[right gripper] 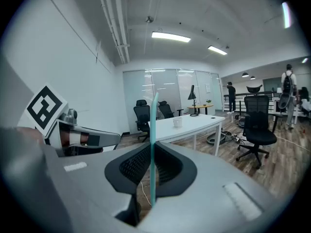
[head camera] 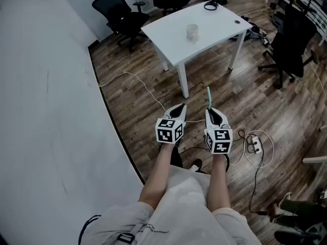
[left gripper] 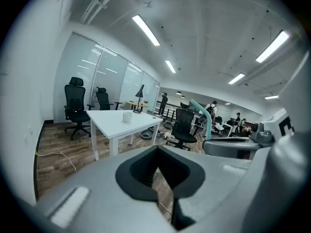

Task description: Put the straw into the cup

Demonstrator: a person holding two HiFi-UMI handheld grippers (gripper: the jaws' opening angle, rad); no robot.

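A white cup (head camera: 192, 31) stands near the middle of a white table (head camera: 173, 45), well ahead of both grippers; the cup (left gripper: 127, 116) and the cup (right gripper: 178, 122) look small in both gripper views. My right gripper (head camera: 213, 111) is shut on a teal straw (head camera: 208, 97) that sticks up and forward from its jaws. In the right gripper view the straw (right gripper: 153, 144) runs upright between the closed jaws. My left gripper (head camera: 179, 109) is shut with nothing in it, side by side with the right one above the wooden floor. The straw (left gripper: 203, 115) shows bent at its top in the left gripper view.
Black office chairs (head camera: 118, 10) stand behind the table and another chair (head camera: 291, 40) to its right. A cable (head camera: 138, 83) and a power strip (head camera: 255, 144) lie on the floor. A white wall (head camera: 46, 111) runs along the left. People stand far off in the gripper views.
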